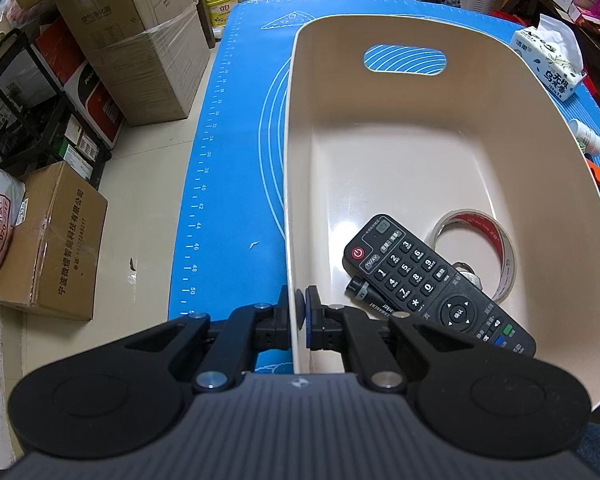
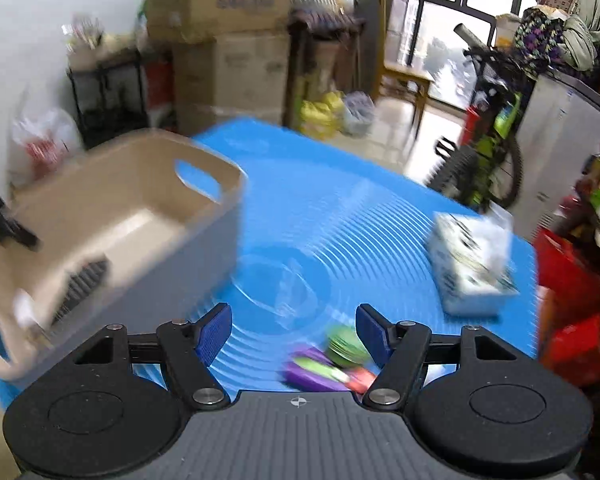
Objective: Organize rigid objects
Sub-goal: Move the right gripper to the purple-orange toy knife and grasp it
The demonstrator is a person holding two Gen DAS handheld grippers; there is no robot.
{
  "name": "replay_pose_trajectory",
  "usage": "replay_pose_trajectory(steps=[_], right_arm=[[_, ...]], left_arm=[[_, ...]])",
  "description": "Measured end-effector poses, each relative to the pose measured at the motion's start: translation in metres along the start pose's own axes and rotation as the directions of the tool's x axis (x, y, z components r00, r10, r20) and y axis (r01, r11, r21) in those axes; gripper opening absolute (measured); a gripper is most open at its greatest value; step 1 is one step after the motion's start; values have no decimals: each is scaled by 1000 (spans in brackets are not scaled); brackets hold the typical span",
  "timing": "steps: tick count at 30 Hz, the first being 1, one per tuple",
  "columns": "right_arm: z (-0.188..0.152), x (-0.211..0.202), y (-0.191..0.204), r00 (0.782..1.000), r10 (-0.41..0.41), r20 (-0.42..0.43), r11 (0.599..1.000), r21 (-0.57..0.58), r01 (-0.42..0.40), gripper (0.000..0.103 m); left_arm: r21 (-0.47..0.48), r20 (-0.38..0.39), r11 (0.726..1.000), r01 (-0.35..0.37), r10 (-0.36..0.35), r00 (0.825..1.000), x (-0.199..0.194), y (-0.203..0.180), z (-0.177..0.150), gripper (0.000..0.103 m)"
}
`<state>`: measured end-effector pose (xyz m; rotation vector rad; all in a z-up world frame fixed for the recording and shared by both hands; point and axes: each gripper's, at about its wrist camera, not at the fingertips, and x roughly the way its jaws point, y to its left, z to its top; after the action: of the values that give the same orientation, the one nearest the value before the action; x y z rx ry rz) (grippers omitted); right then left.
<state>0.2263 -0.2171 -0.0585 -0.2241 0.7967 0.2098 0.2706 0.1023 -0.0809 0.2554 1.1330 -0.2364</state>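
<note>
Blue mat on the surface carries the beige bin.
Left gripper pinches its rim, steadying it; right gripper spread, empty.

Left gripper clamps beige bin near wall; inside bin: remote, tape roll.

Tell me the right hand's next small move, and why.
Probably lower the open right gripper onto the green-and-purple items lying on the blue mat just below its fingers. The left gripper already pinches the beige bin wall, steadying it.
</note>
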Motion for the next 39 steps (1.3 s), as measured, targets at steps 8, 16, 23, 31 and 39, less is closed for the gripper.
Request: replay_pose_trajectory(steps=[8, 16, 23, 31, 39], right_arm=[[-35, 39, -21, 990, -50, -130, 998, -48, 44, 71], [-49, 72, -27, 979, -64, -194, 997, -50, 55, 67], [-47, 87, -31, 976, -71, -205, 996, -73, 57, 63], [-48, 83, -38, 976, -47, -213, 995, -91, 28, 39], [-50, 61, -22, 978, -45, -206, 988, -155, 13, 12]], left_arm=[[3, 0, 1000, -12, 12, 1000, 0, -2, 0, 7], [-1, 1, 1000, -11, 11, 1000, -1, -1, 0, 7], [2, 1, 1000, -13, 13, 1000, -1, -1, 0, 7], [3, 1, 1000, -14, 14, 1000, 0, 0, -1, 8], [1, 1, 1000, -16, 16, 1000, -1, 1, -1, 8]])
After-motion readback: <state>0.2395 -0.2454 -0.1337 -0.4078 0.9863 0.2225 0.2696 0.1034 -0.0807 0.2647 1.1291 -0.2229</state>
